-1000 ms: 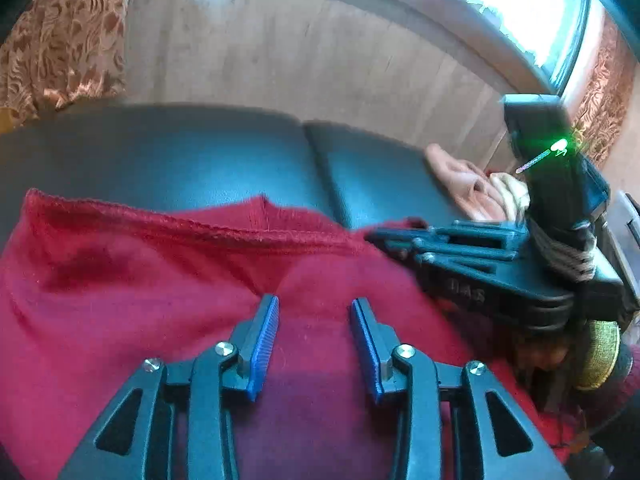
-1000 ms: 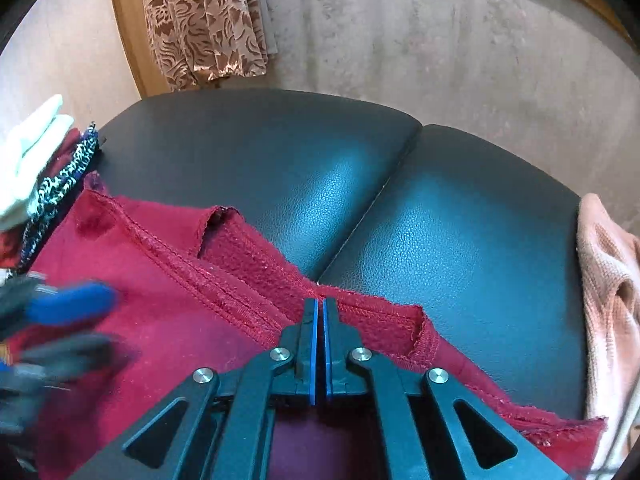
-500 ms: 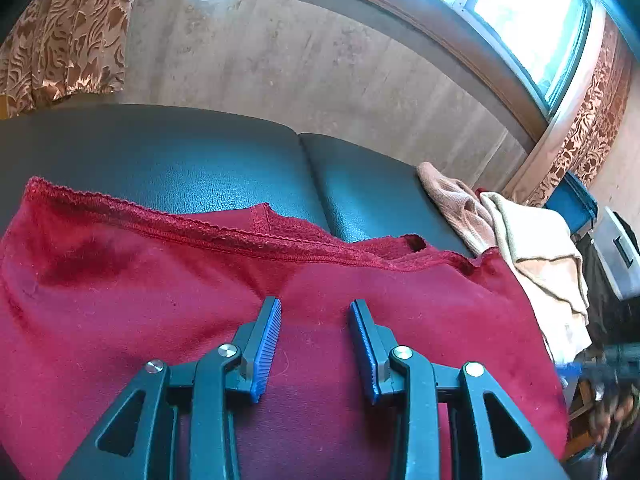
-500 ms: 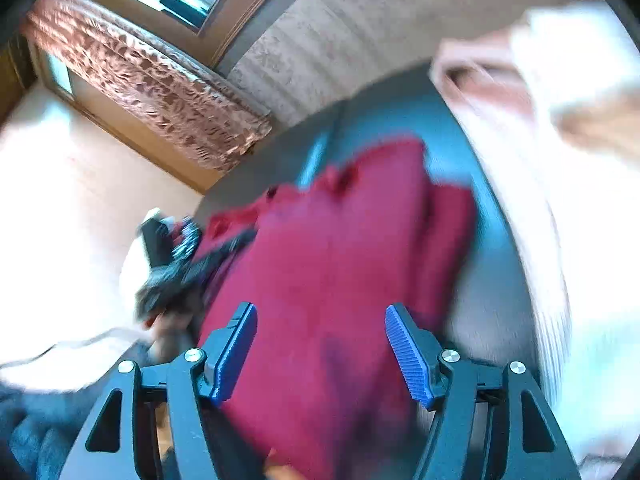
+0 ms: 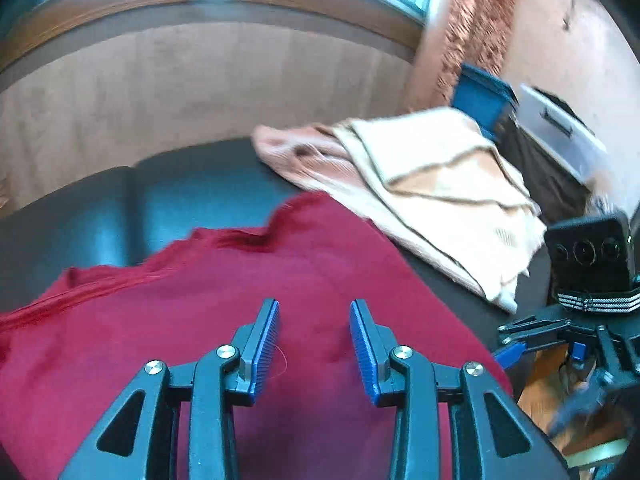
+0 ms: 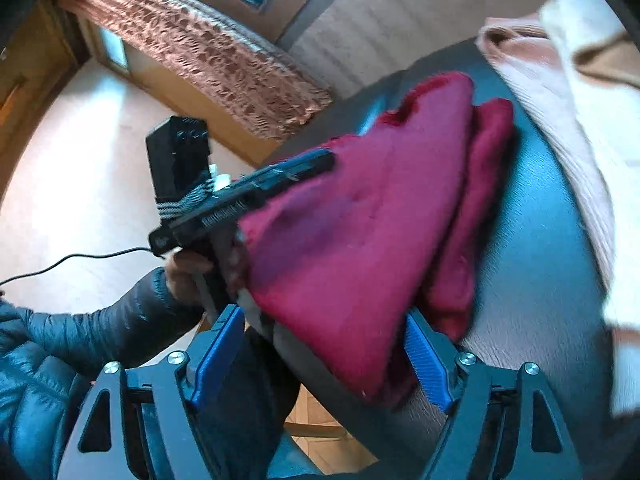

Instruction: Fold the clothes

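Note:
A dark red garment [image 5: 248, 280] lies folded on the black padded table [image 5: 180, 196]. My left gripper [image 5: 314, 336] hovers open over the middle of it, holding nothing. The garment also shows in the right wrist view [image 6: 360, 232], its near corner hanging over the table's front edge. My right gripper [image 6: 320, 356] is open wide at that edge, with the corner between its fingers. The right gripper also shows at the lower right of the left wrist view [image 5: 540, 350]. The left gripper's body [image 6: 240, 196] rests over the garment's left side.
A pink knit garment [image 5: 304, 156] and a cream cloth with dark stripes [image 5: 448, 184] lie on the table's right end. A blue box [image 5: 480, 100] and a grey case [image 5: 560, 136] stand beyond. Wall and curtains [image 6: 208, 64] lie behind the table.
My right gripper let go of the garment's edge, opened, and swung round to the table's front right. My left gripper turned right and stayed open over the garment.

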A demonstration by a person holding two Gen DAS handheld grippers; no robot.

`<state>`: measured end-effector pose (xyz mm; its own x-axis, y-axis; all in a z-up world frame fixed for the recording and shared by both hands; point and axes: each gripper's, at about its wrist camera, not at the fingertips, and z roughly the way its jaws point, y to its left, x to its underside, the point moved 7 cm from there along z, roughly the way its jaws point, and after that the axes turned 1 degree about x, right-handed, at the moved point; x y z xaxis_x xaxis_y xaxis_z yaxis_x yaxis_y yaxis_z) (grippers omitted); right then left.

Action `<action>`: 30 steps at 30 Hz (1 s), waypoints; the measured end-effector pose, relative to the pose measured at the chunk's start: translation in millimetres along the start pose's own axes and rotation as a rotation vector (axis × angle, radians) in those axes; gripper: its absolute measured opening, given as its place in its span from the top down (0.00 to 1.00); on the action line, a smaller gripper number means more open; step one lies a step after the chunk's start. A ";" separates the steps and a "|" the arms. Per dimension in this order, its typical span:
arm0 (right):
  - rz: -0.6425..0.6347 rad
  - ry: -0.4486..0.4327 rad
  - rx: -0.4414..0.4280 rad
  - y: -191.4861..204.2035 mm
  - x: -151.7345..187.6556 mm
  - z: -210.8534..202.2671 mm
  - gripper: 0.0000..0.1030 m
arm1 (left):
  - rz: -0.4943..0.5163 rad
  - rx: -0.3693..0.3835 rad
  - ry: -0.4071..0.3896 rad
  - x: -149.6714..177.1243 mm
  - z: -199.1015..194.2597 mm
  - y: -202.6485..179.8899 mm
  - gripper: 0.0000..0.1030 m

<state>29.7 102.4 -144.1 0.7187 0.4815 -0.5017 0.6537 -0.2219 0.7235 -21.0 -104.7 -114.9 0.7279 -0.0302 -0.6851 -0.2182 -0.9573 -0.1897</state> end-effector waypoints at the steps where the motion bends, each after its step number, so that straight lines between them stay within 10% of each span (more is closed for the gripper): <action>1: -0.002 0.041 -0.020 1.0 0.6 6.9 0.13 | 0.014 -0.002 0.009 2.4 7.2 -1.4 0.65; 6: -0.047 0.310 -0.163 21.1 14.3 32.2 0.10 | 0.081 -0.014 0.015 13.1 28.0 -8.6 0.62; 12: -0.190 0.602 -0.030 23.0 42.5 35.2 0.21 | 0.077 -0.006 -0.002 19.6 28.3 -18.8 0.61; 22: -0.047 0.323 0.120 6.0 11.4 0.6 0.20 | -0.005 -0.036 -0.011 2.9 40.0 -4.1 0.60; 25: -0.026 0.224 0.253 4.6 -8.1 -21.7 0.14 | -0.111 0.006 -0.020 -4.8 38.9 6.1 0.62; 30: -0.098 0.037 0.220 41.7 -53.6 -15.8 0.06 | -0.310 0.067 -0.078 2.3 -5.8 33.1 0.62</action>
<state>14.7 80.7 -79.6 0.6428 0.5395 -0.5438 0.7587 -0.3504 0.5492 -22.7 -138.2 -118.7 0.7151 0.2847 -0.6384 -0.0381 -0.8961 -0.4423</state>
